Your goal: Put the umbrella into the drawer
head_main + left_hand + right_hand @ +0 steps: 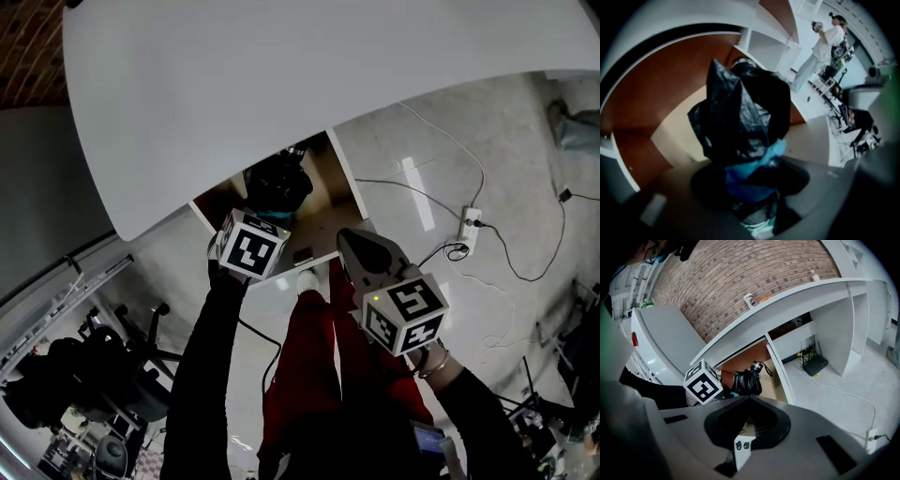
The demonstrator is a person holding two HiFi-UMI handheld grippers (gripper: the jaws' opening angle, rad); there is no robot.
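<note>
From the head view, the left claw (pixel 262 217) reaches steeply down under the front edge of the white counter (pixel 281 94) into the open drawer (pixel 349 178). It carries the black folded umbrella (pixel 278 186), which sits toward the back of the open part, apart from the right side wall. The right claw (pixel 349 239) hovers just above the drawer's front edge, its tips pressed together on nothing.

In the left gripper view, the left claw (pixel 752 180) pinches the umbrella (pixel 740 112) by its near end. The crumpled canopy runs straight away from the jaws over the drawer's pale floor (pixel 670 136). Whether it touches that floor, we cannot tell.

In the right gripper view, the right claw (pixel 750 399) is closed and empty. The umbrella's (pixel 746 382) handle end (pixel 756 366), with its strap, points toward the drawer's back right.

We judge the long axis steep, so it should be laid flat along the drawer's depth, clear of the side walls, before the left claw lets go.
</note>
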